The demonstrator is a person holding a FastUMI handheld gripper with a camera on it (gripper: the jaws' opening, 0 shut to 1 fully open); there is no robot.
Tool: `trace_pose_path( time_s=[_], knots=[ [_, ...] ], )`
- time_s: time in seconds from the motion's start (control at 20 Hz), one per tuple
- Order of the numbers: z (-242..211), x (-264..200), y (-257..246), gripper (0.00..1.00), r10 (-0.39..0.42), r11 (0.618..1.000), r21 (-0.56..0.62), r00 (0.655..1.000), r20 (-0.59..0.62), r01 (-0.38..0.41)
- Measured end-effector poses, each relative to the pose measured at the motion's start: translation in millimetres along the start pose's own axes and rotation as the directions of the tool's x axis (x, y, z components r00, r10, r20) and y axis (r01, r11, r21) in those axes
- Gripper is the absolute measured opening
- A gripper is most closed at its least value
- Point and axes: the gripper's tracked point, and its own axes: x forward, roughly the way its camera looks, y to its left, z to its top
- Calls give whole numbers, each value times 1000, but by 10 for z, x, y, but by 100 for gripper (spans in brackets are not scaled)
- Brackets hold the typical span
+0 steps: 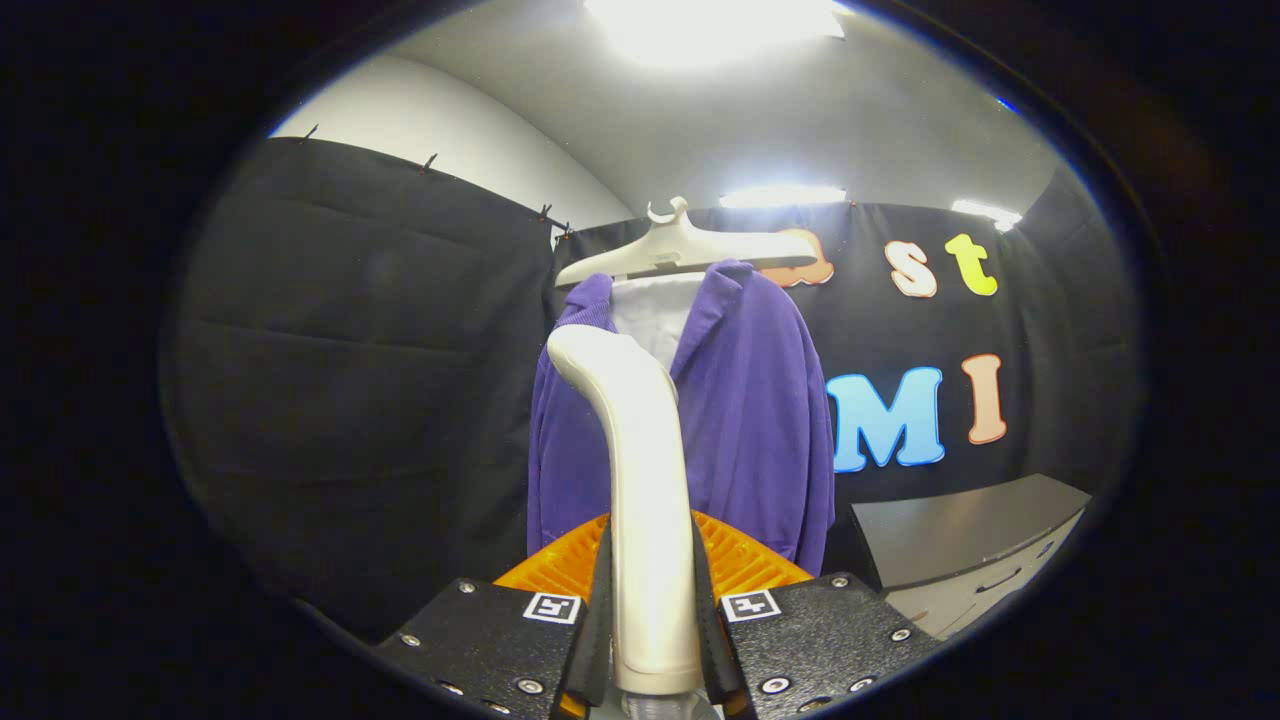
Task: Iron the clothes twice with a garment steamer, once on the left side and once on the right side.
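The gripper has its fingers closed on the handle of the garment steamer, one pressing each side, so the pale wand stands upright with its curved head rising toward the garment. That hold probably keeps the head aimed at the fabric for the vertical passes. The purple jacket hangs just beyond the steamer on a pale hanger, open at the front over a white inner layer, smooth and draping loosely. Right of the jacket, lower down, stands a grey bench.
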Motion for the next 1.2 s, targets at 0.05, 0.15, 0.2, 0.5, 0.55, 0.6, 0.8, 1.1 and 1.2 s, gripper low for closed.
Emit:
trace_pose_path(
  time_s=[0.05, 0.15, 0.2, 0.5, 0.55, 0.6, 0.8, 1.1, 1.2],
  knots=[
    [105, 67, 55, 37, 10, 1000, -1, 1000, 20, -10],
    [307, 199, 163, 37, 26, 1000, 3, 998, 64, -26],
    [380, 253, 209, 37, 33, 999, 0, 997, 75, -33],
    [617, 712, 512, 37, 68, 997, 13, 993, 101, -70],
    [630, 794, 582, 37, 76, 997, 10, 992, 101, -77],
    [627, 867, 648, 37, 82, 997, 6, 992, 97, -83],
    [351, 1050, 685, 37, 64, 997, -55, 996, 66, -61],
    [-326, 887, 582, 37, 64, 996, -50, 995, -71, -67],
    [-498, 815, 502, 37, 56, 997, -41, 993, -101, -61]
  ],
)
